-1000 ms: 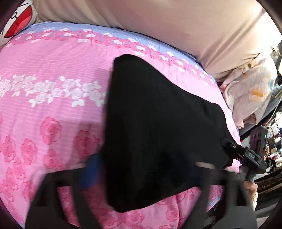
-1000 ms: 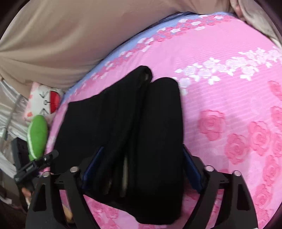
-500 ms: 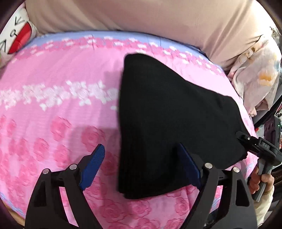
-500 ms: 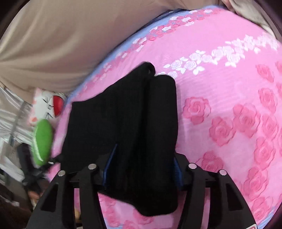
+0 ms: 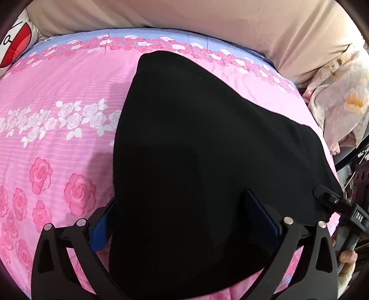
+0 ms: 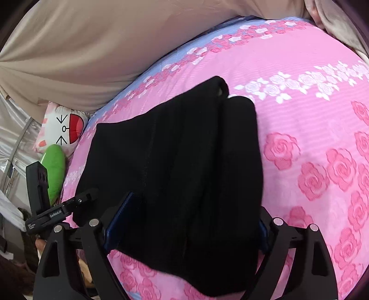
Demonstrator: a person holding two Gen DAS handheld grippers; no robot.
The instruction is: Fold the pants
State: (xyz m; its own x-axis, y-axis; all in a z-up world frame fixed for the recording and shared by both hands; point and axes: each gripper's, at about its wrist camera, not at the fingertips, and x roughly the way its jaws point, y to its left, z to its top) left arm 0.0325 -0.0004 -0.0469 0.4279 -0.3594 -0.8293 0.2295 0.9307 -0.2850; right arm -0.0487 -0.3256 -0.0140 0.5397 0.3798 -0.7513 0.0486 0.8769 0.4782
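Note:
Black pants (image 5: 196, 127) lie folded in a thick bundle on a pink rose bedspread (image 5: 57, 92). My left gripper (image 5: 182, 219) straddles the bundle's near end. Its jaws are opening, one blue pad on each side of the cloth without squeezing it. In the right wrist view the pants (image 6: 173, 150) show their stacked folds. My right gripper (image 6: 191, 221) straddles the other end; its jaws are opening too, and the cloth sits loose between them. Each view shows part of the opposite gripper's body at the bundle's edge.
A beige cushion (image 5: 207, 18) runs along the far side of the bed. A floral pillow (image 5: 341, 103) lies at the right edge. A white plush with a red mouth (image 6: 64, 129) and a green toy (image 6: 54, 170) sit at the other end. A hand (image 5: 346, 260) holds the right gripper's handle.
The left gripper slid from the pants' left edge to straddle the bundle's end. The right gripper's jaws, which pinched the folded cloth half a second ago, have spread apart.

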